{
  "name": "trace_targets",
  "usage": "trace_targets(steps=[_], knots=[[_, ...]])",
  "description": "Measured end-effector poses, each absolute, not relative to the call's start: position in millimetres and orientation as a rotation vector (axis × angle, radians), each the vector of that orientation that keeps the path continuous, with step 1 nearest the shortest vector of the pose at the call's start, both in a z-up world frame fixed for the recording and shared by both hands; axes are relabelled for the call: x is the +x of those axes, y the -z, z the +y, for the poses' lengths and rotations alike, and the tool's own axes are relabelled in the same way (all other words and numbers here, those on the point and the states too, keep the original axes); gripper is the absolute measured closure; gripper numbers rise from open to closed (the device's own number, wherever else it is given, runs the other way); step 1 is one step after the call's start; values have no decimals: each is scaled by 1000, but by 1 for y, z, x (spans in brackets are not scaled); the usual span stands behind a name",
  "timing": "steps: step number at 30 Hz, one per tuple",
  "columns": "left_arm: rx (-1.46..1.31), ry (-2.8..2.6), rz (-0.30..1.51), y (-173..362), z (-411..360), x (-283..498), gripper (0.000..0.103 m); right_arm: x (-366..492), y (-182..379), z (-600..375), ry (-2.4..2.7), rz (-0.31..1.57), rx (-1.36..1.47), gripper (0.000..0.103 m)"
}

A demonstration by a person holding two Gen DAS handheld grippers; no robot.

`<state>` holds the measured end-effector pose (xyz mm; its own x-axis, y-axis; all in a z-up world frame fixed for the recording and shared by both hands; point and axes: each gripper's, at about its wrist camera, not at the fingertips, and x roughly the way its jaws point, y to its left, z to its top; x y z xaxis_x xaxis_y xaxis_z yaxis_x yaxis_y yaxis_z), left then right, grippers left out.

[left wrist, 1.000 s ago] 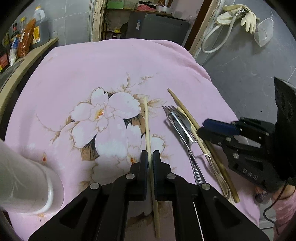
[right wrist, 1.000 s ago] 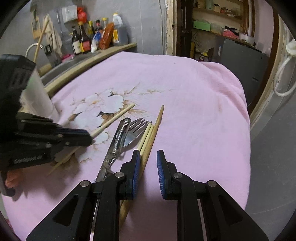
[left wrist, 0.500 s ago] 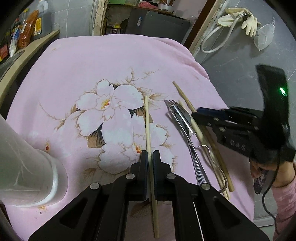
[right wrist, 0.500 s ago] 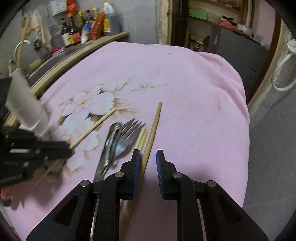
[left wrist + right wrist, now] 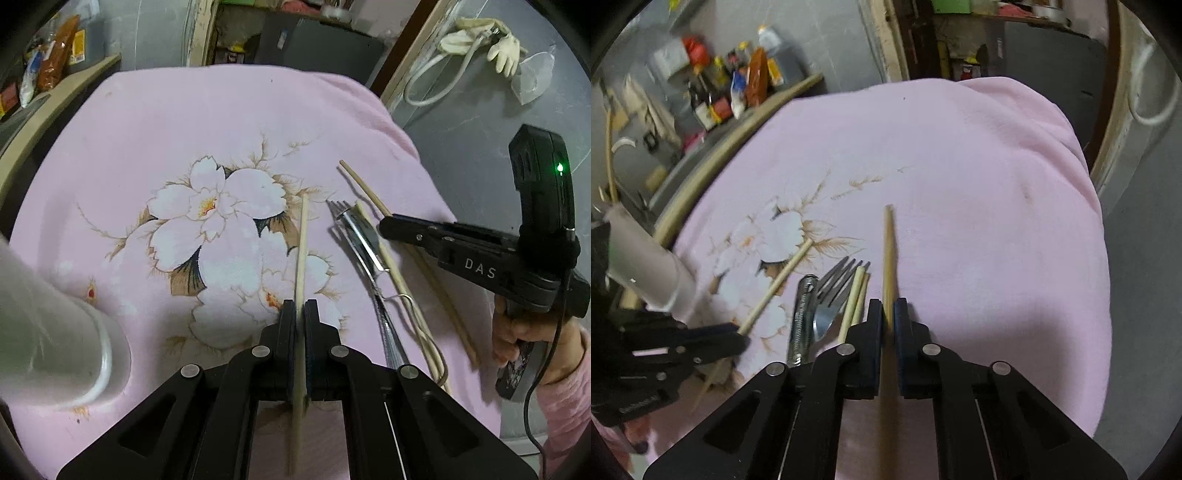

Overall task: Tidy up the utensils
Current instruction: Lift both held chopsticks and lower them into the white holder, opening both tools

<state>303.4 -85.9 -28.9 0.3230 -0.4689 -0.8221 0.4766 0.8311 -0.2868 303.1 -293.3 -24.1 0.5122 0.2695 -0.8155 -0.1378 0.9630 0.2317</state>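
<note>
Left gripper (image 5: 300, 308): clamped on a pale chopstick (image 5: 301, 251) running ahead over the flowered pink cloth (image 5: 207, 122). Right gripper (image 5: 888, 308): clamped on a darker chopstick (image 5: 888, 254). Just left of the right gripper: chopstick pair (image 5: 856, 295), fork (image 5: 831, 291), metal tool (image 5: 801, 314). Beside the left gripper, left: white tube (image 5: 48, 328).

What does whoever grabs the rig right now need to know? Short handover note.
Left gripper: shut on a chopstick lying over the flower print.
Right gripper: shut on another chopstick, right of the pile.
Fork, a metal utensil and two pale sticks lie on the pink cloth.
Done: both chopsticks gripped.
Left: lift them, sort the rest.
</note>
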Motion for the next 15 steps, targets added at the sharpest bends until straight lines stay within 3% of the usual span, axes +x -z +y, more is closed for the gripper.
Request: trace_targets(steps=[7,15], knots=[[-6,636,872,11,-77,270,101,256,3,-296,-258,778,183,99],[-81,616,500,-24,-57,229,101,187,-35,-264,-217,354,76,99]])
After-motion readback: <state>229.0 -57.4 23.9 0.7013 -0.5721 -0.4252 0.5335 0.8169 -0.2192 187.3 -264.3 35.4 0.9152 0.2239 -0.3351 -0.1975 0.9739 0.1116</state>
